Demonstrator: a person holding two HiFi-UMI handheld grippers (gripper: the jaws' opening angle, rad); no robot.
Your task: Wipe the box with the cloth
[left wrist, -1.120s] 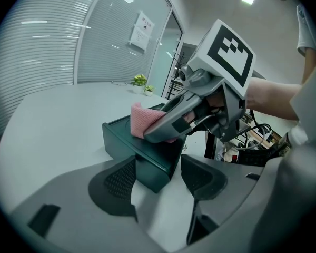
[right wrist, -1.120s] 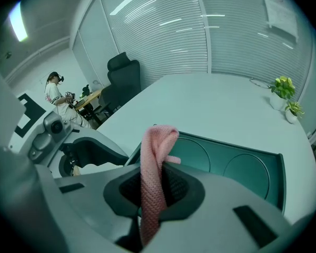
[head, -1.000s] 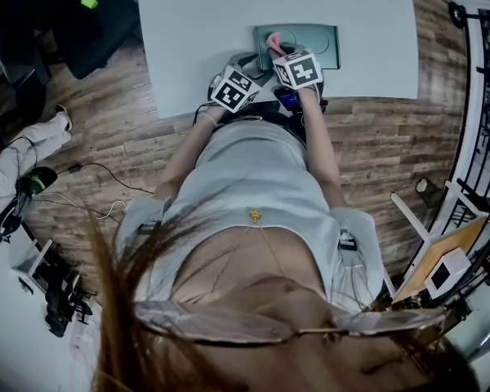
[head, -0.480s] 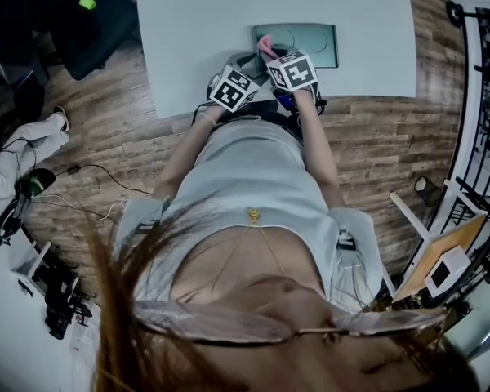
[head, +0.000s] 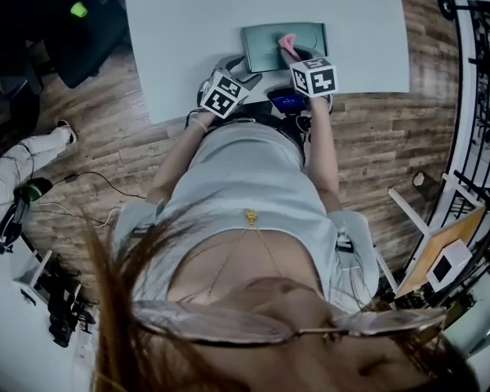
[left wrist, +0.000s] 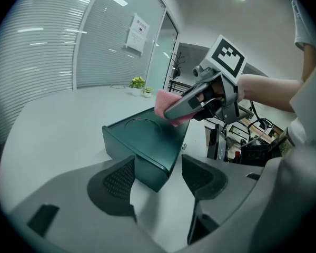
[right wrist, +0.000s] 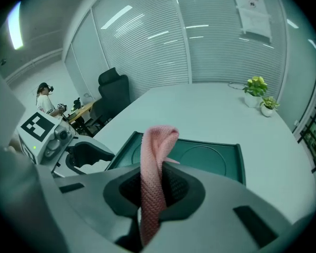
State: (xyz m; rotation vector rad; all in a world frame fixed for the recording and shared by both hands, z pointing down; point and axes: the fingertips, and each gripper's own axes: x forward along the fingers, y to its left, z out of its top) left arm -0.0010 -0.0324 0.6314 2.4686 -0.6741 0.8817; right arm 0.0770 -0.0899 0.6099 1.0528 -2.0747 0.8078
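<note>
A dark green flat box (head: 271, 47) lies at the table's near edge, a circle pressed into its lid (right wrist: 203, 155). My right gripper (right wrist: 152, 186) is shut on a pink knitted cloth (right wrist: 157, 157). The cloth's folded end stands up over the box's near right part (head: 287, 41). In the left gripper view the same cloth (left wrist: 164, 103) rests on the box (left wrist: 142, 141) under the right gripper (left wrist: 192, 101). My left gripper (left wrist: 158, 181) is open at the box's left near corner, which sits just ahead between the jaws without touching them.
The pale table (head: 196, 23) stretches far beyond the box. Two small potted plants (right wrist: 257, 91) stand at its far right edge. A black office chair (right wrist: 115, 96) is at the far left. The wood floor (head: 392, 137) lies below the near edge.
The right gripper has carried the cloth from the box's left part to its right part. The left gripper has stayed at the box's left near corner.
</note>
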